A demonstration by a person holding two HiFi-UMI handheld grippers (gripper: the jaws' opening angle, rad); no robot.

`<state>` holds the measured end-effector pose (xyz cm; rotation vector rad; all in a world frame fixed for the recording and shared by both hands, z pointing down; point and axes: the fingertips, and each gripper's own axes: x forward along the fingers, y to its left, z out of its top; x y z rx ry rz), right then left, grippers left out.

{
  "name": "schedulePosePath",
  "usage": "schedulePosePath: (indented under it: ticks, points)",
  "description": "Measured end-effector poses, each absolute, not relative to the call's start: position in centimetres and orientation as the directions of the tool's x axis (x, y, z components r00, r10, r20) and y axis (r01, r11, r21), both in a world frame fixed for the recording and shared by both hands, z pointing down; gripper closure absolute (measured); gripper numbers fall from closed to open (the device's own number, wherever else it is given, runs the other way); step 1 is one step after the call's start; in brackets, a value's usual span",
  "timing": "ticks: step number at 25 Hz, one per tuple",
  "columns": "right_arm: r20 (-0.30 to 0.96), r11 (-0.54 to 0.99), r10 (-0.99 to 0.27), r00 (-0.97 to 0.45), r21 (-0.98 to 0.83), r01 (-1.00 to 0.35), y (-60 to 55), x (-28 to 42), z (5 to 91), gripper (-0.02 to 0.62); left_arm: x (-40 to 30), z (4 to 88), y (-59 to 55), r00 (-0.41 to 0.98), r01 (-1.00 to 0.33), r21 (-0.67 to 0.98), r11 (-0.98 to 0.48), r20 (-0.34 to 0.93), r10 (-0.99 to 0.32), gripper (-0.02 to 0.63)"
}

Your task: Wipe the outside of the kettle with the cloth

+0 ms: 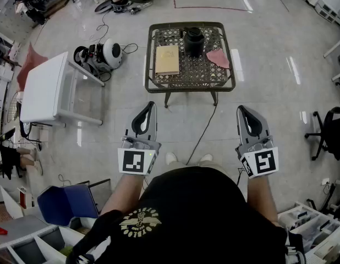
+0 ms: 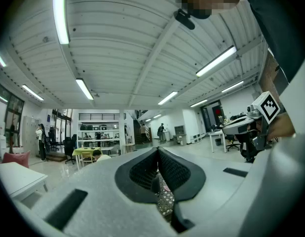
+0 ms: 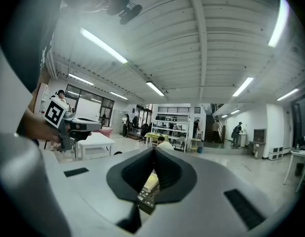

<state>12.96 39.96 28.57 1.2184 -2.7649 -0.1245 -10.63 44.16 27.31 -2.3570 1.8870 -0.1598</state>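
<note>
The left tongs [image 1: 149, 108] and the right tongs [image 1: 242, 110] are held level in front of the person's body, well apart from each other, and they are pointed toward a low woven surface [image 1: 195, 73]. In the left gripper view the tips of the left tongs are seen clenched together, and nothing is held between them. The right tongs are clenched in the same way and are also empty.

The black kettle [image 1: 193, 40] is placed upright near the far edge of the surface, well apart from both tongs. The pink cloth [image 1: 218, 58] is laid just beside the kettle, at its right side. A flat tan book [image 1: 167, 59] is laid at the left of the kettle. A dark cable [image 1: 206, 128] is seen on the floor between the tongs. A white table [image 1: 43, 87] is seen at the left.
</note>
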Motion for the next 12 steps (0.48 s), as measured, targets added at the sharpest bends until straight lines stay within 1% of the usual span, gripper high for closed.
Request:
schedulePosePath:
  ticks: [6,12]
  points:
    - [0.057,0.698,-0.715,-0.697,0.093,-0.71,38.6,14.5,28.7,0.584,-8.9,26.9,43.2,0.189,-0.968,-0.169,-0.187,0.006,-0.982,0.601]
    - [-0.004,0.752,-0.656,-0.754,0.074,-0.655,38.1,16.3,27.8,0.584,-6.5,26.4,43.0,0.159,-0.973,-0.169,-0.156,-0.003,-0.987,0.6]
